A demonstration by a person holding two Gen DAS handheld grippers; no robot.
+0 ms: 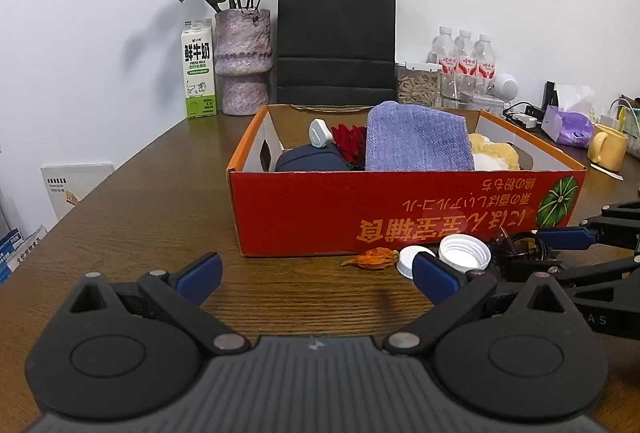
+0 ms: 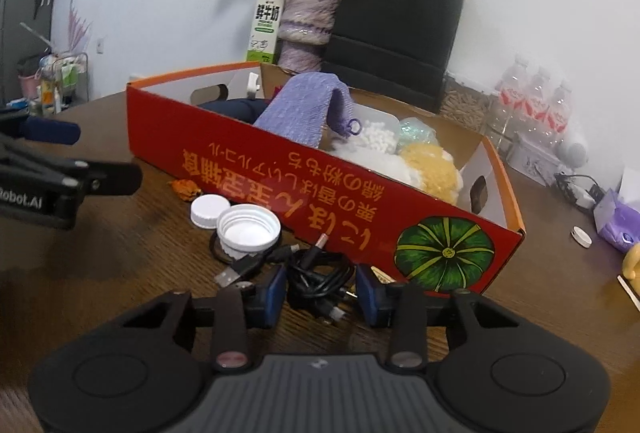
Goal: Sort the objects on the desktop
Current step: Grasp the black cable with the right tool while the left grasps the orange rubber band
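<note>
**Cable bundle between my right pads, red box dead ahead**

The wooden table (image 1: 140, 201) carries everything, and the biggest thing on it is the red cardboard box (image 2: 304, 189), its orange lettering printed upside down from where I stand, with a green striped melon picture at one corner. Behind it stands a black paper bag (image 1: 336, 37), then a milk carton (image 1: 198, 69) reading "FRESH MILK" under large Chinese characters. On the side of my left gripper (image 1: 316, 273), seen from my right camera, I read "Robot.AI". That left claw hangs with its jaws spread wide and nothing between them, a large white cap (image 1: 464, 253) just beyond its right pad.

Now the small stuff. My right gripper (image 2: 322, 293) sits low at the box's near wall, jaws drawn partway in, with the black cable bundle (image 2: 320, 281) right between the blue pads (image 2: 274, 293). Whether the pads actually press on it, I cannot tell. A USB plug (image 2: 228, 277) pokes out just left of them.
</note>
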